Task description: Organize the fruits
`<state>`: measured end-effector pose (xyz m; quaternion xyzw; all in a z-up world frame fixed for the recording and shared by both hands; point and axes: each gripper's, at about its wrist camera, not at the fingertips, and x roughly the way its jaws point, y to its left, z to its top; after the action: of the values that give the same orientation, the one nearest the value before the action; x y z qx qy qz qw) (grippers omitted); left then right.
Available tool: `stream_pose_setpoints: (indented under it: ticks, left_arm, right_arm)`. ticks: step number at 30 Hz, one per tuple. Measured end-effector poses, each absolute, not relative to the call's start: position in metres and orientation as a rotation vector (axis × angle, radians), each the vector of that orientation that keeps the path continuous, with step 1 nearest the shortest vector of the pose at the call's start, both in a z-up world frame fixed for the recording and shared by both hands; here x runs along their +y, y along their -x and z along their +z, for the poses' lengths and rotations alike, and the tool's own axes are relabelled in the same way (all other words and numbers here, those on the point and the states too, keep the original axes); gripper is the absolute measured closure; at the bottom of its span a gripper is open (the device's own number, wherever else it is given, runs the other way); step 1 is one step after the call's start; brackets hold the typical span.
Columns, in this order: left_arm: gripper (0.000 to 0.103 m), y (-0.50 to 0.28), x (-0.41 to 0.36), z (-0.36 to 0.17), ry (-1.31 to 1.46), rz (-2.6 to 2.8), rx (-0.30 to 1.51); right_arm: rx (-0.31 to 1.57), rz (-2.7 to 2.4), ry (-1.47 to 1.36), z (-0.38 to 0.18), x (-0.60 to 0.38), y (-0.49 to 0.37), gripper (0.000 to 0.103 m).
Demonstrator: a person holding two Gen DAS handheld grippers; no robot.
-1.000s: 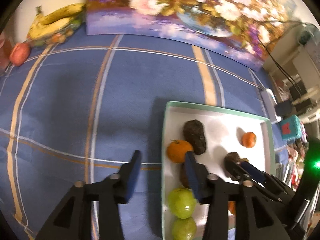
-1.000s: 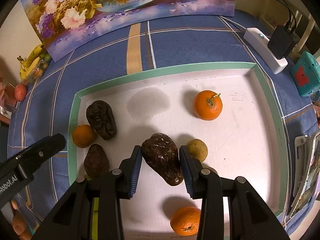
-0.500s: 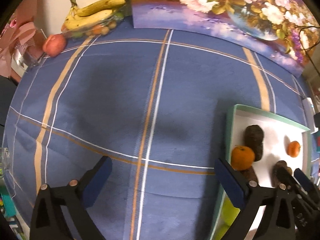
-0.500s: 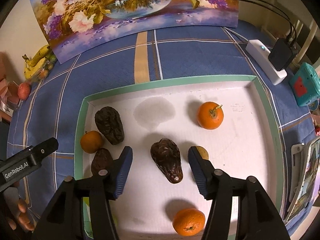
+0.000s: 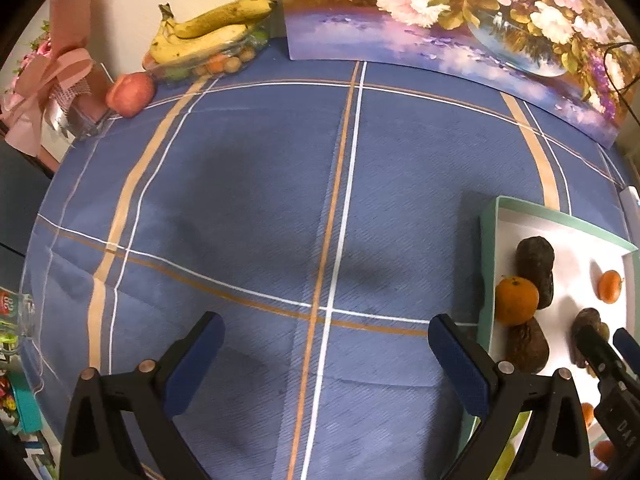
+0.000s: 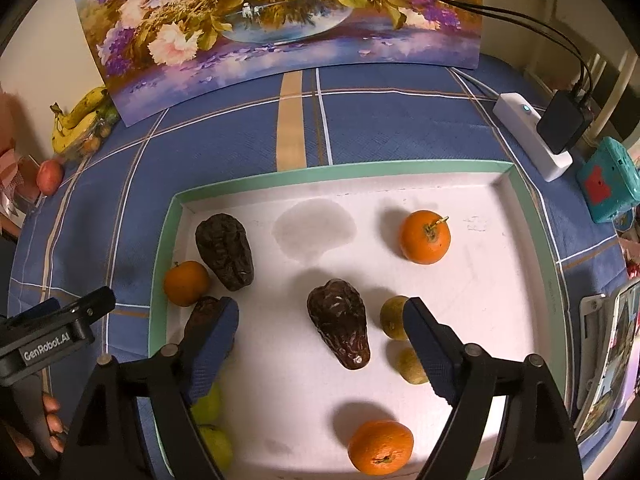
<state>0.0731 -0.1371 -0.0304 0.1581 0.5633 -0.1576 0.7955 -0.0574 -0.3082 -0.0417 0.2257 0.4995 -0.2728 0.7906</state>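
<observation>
Avocado, probably, lies untouched between right gripper jaws, just opening wide.

Steep downward wrist views, shared tray

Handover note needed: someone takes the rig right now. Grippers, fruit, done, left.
Right gripper: jaws just opened, nothing held; the dark wrinkled fruit lies free between the fingers on the tray.
Left gripper: open, empty, over bare blue tablecloth beside the tray.
In the tray: three oranges, e.g., three dark fruits, two green fruits at the near-left edge, two small yellowish ones.
Bananas and a red fruit sit at the far corner.
Done: dark fruit placed. Left: final grouping unclear.
</observation>
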Motion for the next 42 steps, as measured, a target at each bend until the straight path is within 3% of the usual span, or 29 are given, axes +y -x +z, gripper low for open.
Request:
stream_pose_setpoints:
  ticks: [26, 42]
  left_arm:
    - [0.0, -0.001, -0.1, 0.009, -0.466, -0.289, 1.01]
    - [0.0, 0.036, -0.071, 0.009, -0.541, -0.261, 1.032]
  right_arm:
    - [0.965, -0.585, -0.344, -0.023, -0.238, 0.094, 0.018]
    - [1.011, -0.567, -0.272, -0.029, -0.196, 0.126, 0.018]
